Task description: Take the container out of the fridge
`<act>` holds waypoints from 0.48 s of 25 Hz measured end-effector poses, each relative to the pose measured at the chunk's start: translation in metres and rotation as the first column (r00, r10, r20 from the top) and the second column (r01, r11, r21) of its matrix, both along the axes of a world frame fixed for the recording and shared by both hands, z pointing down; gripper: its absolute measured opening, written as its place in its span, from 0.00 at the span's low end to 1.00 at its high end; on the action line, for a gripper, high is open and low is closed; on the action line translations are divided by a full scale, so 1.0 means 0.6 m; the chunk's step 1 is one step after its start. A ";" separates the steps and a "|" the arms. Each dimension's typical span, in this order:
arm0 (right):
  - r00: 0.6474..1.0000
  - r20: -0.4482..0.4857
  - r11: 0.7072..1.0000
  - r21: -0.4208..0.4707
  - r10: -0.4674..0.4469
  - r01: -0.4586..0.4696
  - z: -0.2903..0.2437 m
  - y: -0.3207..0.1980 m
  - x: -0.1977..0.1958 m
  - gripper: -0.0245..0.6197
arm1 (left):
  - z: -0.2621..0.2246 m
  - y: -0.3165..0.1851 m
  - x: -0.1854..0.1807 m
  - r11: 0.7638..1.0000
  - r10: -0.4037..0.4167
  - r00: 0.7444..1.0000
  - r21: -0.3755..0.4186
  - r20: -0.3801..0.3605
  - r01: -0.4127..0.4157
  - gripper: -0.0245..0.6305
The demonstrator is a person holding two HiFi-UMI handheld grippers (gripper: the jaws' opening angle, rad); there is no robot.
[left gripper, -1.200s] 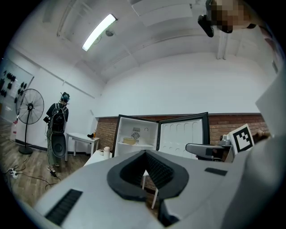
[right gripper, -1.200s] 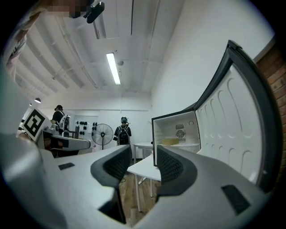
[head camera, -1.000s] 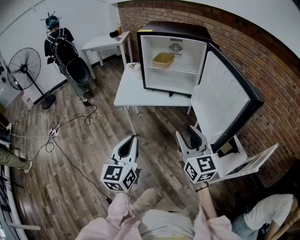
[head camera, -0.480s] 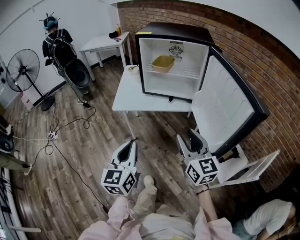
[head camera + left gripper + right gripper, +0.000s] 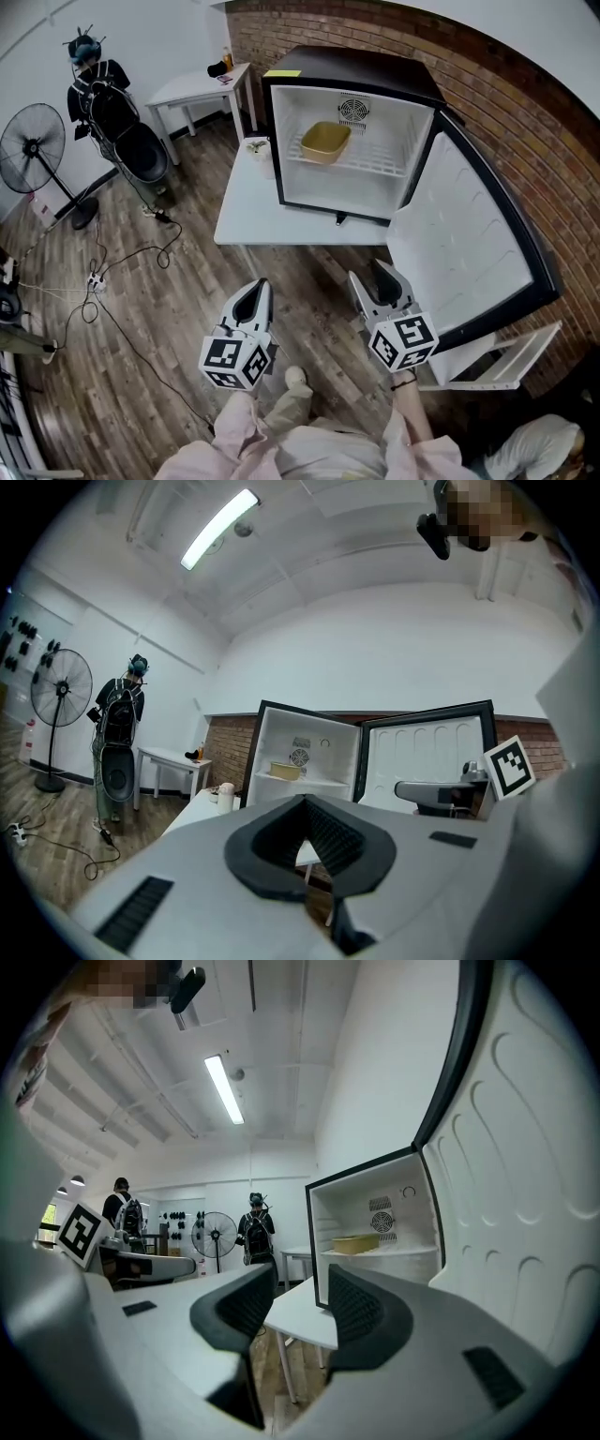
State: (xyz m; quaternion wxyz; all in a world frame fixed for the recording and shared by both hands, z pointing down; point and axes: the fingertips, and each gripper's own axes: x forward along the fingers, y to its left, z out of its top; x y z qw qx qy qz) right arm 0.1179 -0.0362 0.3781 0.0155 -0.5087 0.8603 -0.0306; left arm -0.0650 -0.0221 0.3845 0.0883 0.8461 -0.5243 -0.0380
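A yellow container (image 5: 325,142) sits on the wire shelf of the small black fridge (image 5: 352,70), which stands on a white table (image 5: 253,211). The fridge door (image 5: 469,244) is swung wide to the right. Both grippers hover low in front of the table, well short of the fridge. My left gripper (image 5: 260,284) is shut with nothing in it. My right gripper (image 5: 370,272) stands open and empty, close to the door's lower edge. The container (image 5: 284,771) shows far ahead in the left gripper view, beyond the left gripper (image 5: 306,808). The right gripper (image 5: 302,1312) also faces the container (image 5: 355,1243).
A small cup (image 5: 255,145) stands on the table left of the fridge. A white rack (image 5: 497,356) lies under the open door. A fan (image 5: 33,150), a black stroller with a person behind it (image 5: 122,122), a second white table (image 5: 197,86) and floor cables (image 5: 122,272) are to the left.
The fridge and table have drawn nearer and lower in the head view as I stepped forward. Both grippers keep their pose and jaw state.
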 end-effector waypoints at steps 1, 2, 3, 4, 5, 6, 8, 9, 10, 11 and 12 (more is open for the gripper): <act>1.000 -0.004 1.000 -0.002 0.000 0.000 -0.001 -0.016 -0.003 0.30 | -0.003 -0.018 -0.002 1.000 0.004 1.000 0.002 0.002 -0.004 0.02; 1.000 -0.008 1.000 -0.004 0.001 -0.001 -0.002 -0.032 -0.007 0.30 | -0.005 -0.035 -0.005 1.000 0.007 1.000 0.003 0.003 -0.007 0.02; 1.000 -0.011 1.000 -0.006 0.001 -0.001 -0.003 -0.047 -0.010 0.30 | -0.007 -0.052 -0.008 1.000 0.009 1.000 0.004 0.003 -0.009 0.02; 1.000 -0.011 1.000 -0.009 0.001 -0.001 -0.003 -0.062 -0.013 0.30 | -0.008 -0.069 -0.010 1.000 0.012 1.000 0.005 0.002 -0.012 0.02; 1.000 -0.011 1.000 -0.011 0.002 -0.002 -0.003 -0.076 -0.015 0.30 | -0.009 -0.086 -0.011 1.000 0.016 1.000 0.005 0.002 -0.016 0.02; 1.000 -0.011 1.000 -0.013 0.004 -0.004 -0.004 -0.091 -0.017 0.30 | -0.010 -0.102 -0.012 1.000 0.020 1.000 0.006 0.000 -0.020 0.02; 1.000 -0.015 1.000 -0.014 0.006 -0.006 -0.006 -0.119 -0.022 0.30 | -0.013 -0.134 -0.012 1.000 0.029 1.000 0.007 -0.002 -0.029 0.02; 1.000 -0.017 1.000 -0.014 0.007 -0.007 -0.006 -0.133 -0.023 0.30 | -0.013 -0.148 -0.011 0.999 0.036 0.999 0.007 -0.003 -0.036 0.02; 1.000 -0.020 1.000 -0.013 0.009 -0.009 -0.007 -0.146 -0.025 0.30 | -0.013 -0.162 -0.011 0.999 0.043 0.999 0.006 -0.003 -0.043 0.02; 1.000 -0.022 1.000 -0.013 0.012 -0.012 -0.007 -0.159 -0.027 0.30 | -0.013 -0.175 -0.010 0.999 0.051 0.999 0.004 -0.003 -0.051 0.02; 1.000 -0.023 1.000 -0.012 0.016 -0.016 -0.007 -0.171 -0.028 0.30 | -0.012 -0.187 -0.011 0.998 0.058 0.998 0.002 -0.002 -0.058 0.02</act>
